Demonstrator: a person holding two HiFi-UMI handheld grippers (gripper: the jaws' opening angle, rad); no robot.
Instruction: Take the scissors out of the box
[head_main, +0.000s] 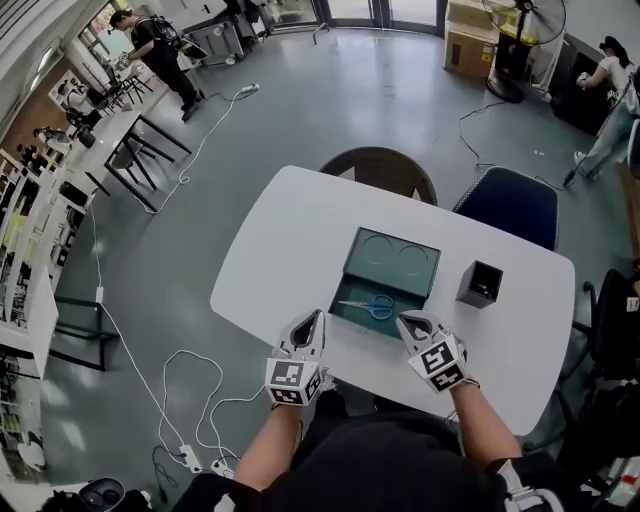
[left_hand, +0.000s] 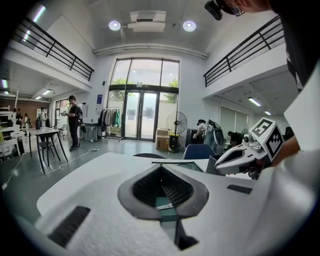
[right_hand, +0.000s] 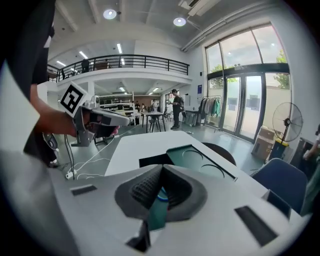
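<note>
A dark teal box (head_main: 395, 262) lies open on the white table (head_main: 290, 240), its lid standing up at the back. Scissors (head_main: 368, 305) with blue handles lie in the box's near half. My left gripper (head_main: 313, 322) hovers just left of the box's near corner, jaws shut and empty. My right gripper (head_main: 408, 324) is at the near right corner, also shut and empty. In the left gripper view a scissor blade (left_hand: 165, 205) shows below the closed jaws (left_hand: 161, 170). The right gripper view shows a blue handle (right_hand: 161, 196) just under the closed jaws (right_hand: 161, 172).
A small black square cup (head_main: 480, 284) stands right of the box. A brown chair (head_main: 385, 170) and a blue chair (head_main: 510, 200) sit at the table's far side. White cables (head_main: 190, 400) trail on the floor to the left. People stand far off.
</note>
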